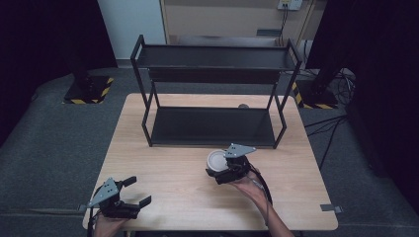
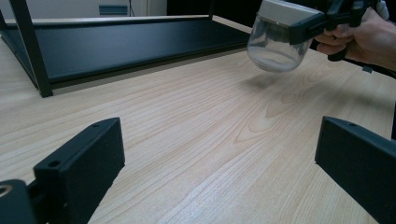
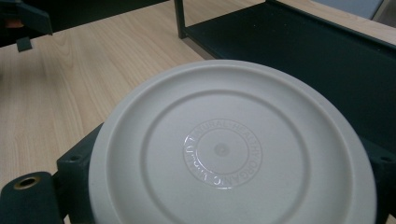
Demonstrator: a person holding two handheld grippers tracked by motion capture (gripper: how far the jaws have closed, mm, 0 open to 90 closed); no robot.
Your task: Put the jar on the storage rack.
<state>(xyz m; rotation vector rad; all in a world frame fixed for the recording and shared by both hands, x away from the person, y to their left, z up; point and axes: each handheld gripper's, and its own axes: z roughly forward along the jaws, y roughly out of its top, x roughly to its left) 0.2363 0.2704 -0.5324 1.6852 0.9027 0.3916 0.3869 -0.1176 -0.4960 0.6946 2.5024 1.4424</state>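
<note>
High view: 1 wood table (image 1: 173, 197), 1 black 2-tier rack (image 1: 212, 126) along its far edge, 1 jar (image 1: 216, 160), 2 grippers. Jar sits mid-table, right of centre, just short of the rack's front edge.

Left gripper view adds what the top-down can't: jar is clear glass w/ rounded bottom and pale grey lid (image 2: 287, 10), held off the table, shadow under it, tilted a bit. Jaws of the right gripper (image 1: 222, 170) pinch it at the lid/neck, hand (image 2: 369, 37) wrapped on the grip behind.

Right gripper view: lid face close up, round embossed lettering ring at centre, too fine to read fully. Black jaws hug both sides of the lid = clamped on jar. Rack's lower shelf (image 3: 299, 46) just beyond.

Left gripper (image 1: 136, 192): near the table's near-left corner, jaws wide apart, nothing between, pointing twd the jar. Well apart from right one.

Forearms: right comes in from the near edge angled inward, left hand barely over the near edge.
</note>
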